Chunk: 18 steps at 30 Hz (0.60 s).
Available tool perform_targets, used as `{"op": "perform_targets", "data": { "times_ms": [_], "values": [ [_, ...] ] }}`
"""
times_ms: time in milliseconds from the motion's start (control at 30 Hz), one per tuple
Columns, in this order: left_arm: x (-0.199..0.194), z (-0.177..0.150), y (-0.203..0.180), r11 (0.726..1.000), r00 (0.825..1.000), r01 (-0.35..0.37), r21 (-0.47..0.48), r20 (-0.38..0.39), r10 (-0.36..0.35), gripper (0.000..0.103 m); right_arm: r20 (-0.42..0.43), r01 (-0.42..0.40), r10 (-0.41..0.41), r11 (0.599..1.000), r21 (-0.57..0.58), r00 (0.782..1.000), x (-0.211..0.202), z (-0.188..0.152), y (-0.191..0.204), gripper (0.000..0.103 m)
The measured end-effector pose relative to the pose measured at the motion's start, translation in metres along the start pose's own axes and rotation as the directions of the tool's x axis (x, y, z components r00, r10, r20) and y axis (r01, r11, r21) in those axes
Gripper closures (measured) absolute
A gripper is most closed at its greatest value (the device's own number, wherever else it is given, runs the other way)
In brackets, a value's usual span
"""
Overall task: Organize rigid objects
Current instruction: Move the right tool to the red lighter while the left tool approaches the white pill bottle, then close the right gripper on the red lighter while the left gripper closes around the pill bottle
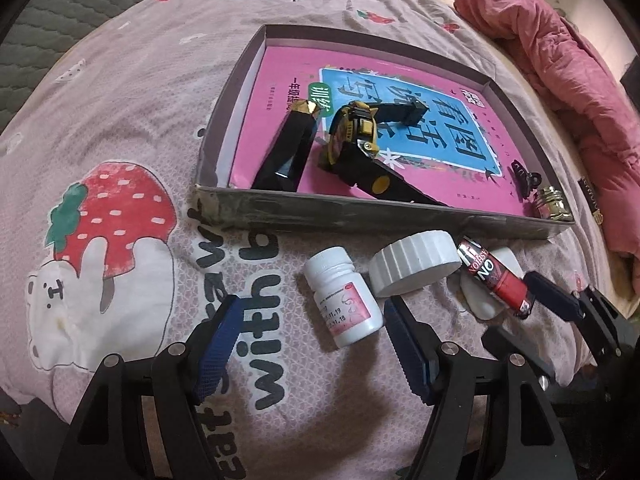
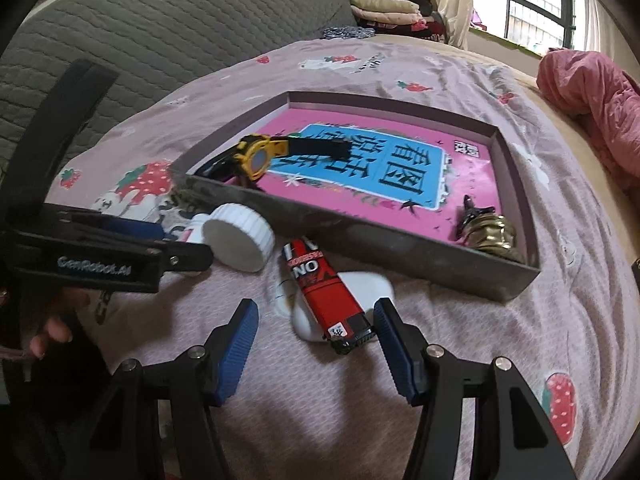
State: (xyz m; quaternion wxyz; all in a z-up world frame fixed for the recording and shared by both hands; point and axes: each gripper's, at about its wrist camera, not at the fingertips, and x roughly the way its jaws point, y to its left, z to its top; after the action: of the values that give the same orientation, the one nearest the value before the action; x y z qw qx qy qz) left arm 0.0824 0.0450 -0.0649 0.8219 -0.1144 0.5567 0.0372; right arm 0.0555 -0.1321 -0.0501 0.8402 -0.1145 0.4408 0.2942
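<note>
Left gripper (image 1: 312, 344) is spread wide and empty; the pill bottle (image 1: 343, 299) lies between its pads, just outside the tray (image 1: 360, 216) wall. Clamp off-centre and it'll probably roll away.

Right gripper (image 2: 316, 350) is gaping too, holding nothing. The red lighter (image 2: 326, 294) sits between its fingers near that tray, propped on something white, so it may skid.

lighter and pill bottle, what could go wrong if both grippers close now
1. The lighter lies across a white case; the open right gripper may pinch both or tip the lighter off.
2. The open left gripper straddles the pill bottle; the cap sits close and may get knocked.
</note>
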Motion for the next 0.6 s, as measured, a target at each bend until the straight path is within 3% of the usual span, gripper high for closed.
{"op": "perform_targets", "data": {
  "times_ms": [367,600],
  "values": [
    [-0.006,-0.003,0.016,0.998,0.999,-0.051,-0.021,0.004,0.051,0.029,0.010,-0.023,0.024,0.999,-0.042,1.000,-0.003,0.002,0.016,0.046],
    [-0.004,-0.004,0.014,0.998,0.998,-0.056,-0.009,0.000,0.056,0.029,0.013,0.102,-0.101,0.991,-0.083,0.995,0.007,0.004,0.017,0.060]
  ]
}}
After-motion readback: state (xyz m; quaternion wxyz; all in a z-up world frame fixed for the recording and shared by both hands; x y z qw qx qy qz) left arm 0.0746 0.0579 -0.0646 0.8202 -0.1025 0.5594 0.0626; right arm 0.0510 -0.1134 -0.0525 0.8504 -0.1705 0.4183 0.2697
